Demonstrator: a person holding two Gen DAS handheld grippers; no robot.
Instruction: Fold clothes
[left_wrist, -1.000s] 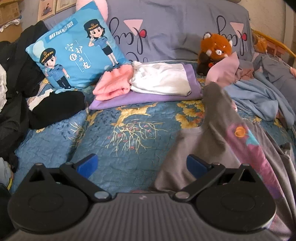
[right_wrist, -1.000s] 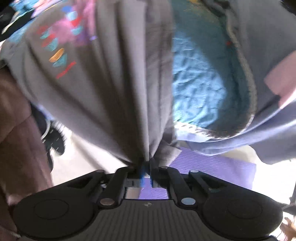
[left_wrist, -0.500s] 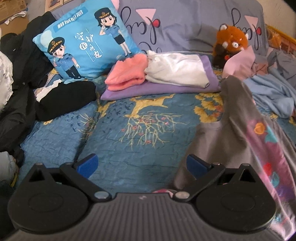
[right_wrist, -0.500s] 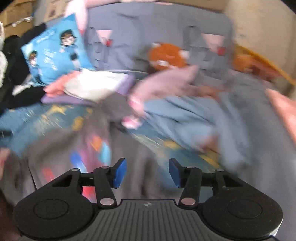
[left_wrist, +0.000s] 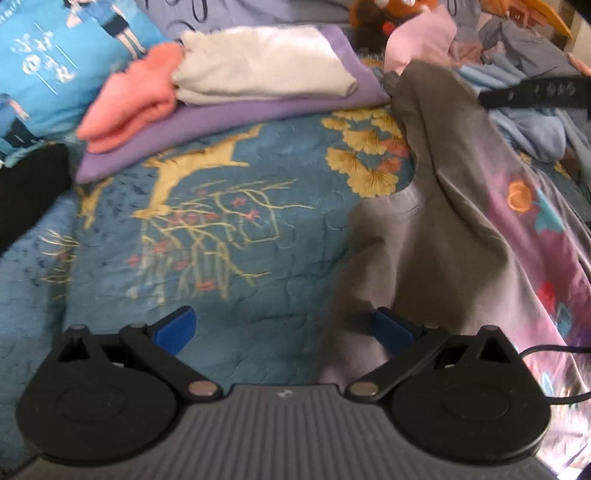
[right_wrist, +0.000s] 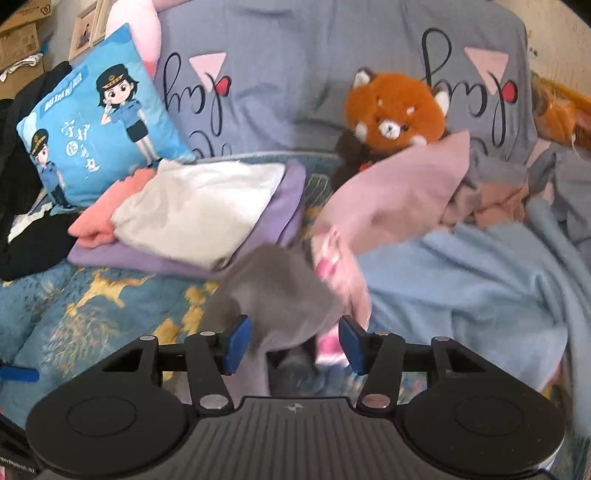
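Since a second ago, when our right gripper was pinched tight on a bunch of the grey shirt with the cloth hanging in front of the lens, we have let go: its blue pads now stand well apart, and the camera looks across the bed toward the pillows. A grey fold of the shirt lies between those parted fingers, touching the left pad; whether the right one touches it we cannot tell.

Our left gripper is spread wide and grasps nothing. It has dropped closer to the blue quilt, and its right pad sits at the shirt's grey edge.

The shirt lies spread on the quilt from 12 o'clock down to 4 o'clock in the left view, print side up at the right.

At 11 o'clock rests the folded stack: a white piece and a coral piece on a purple one. In the right view, the cartoon cushion sits at 10 o'clock, the red panda plush at 1 o'clock, and a light blue garment at 3 o'clock.
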